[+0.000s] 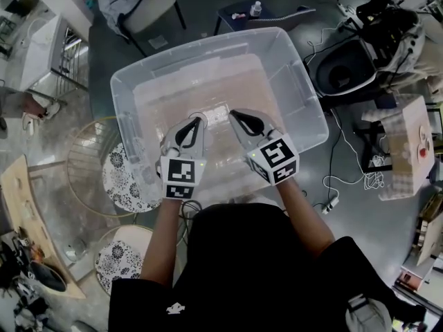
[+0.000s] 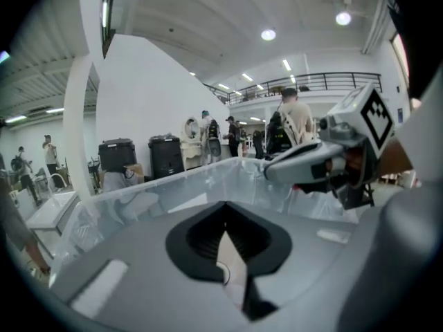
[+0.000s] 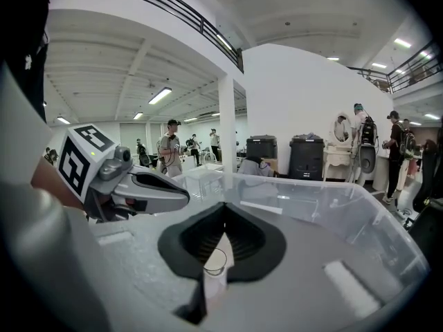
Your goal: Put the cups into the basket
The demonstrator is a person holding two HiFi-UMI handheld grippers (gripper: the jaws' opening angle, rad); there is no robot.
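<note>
A big clear plastic bin (image 1: 208, 47) serves as the basket, and both grippers hang over its middle. My left gripper (image 1: 201, 121) has its jaws together at the tip with nothing pinched. The round rim of a clear cup (image 1: 199, 116) shows right by that tip, inside the bin. In the left gripper view the jaws (image 2: 225, 205) meet, and a thin cup rim (image 2: 220, 272) shows through the gap behind them. My right gripper (image 1: 232, 114) is also shut and empty. Its own view shows a clear cup (image 3: 213, 265) below the joined jaws (image 3: 223, 205).
Two wire stools with patterned cushions (image 1: 128, 178) (image 1: 118, 261) stand left of the bin. A chair (image 1: 149, 9) is behind it. A cardboard box (image 1: 408, 144), cables (image 1: 346, 158) and a black round tub (image 1: 342, 71) lie to the right. People stand far off (image 2: 294, 120).
</note>
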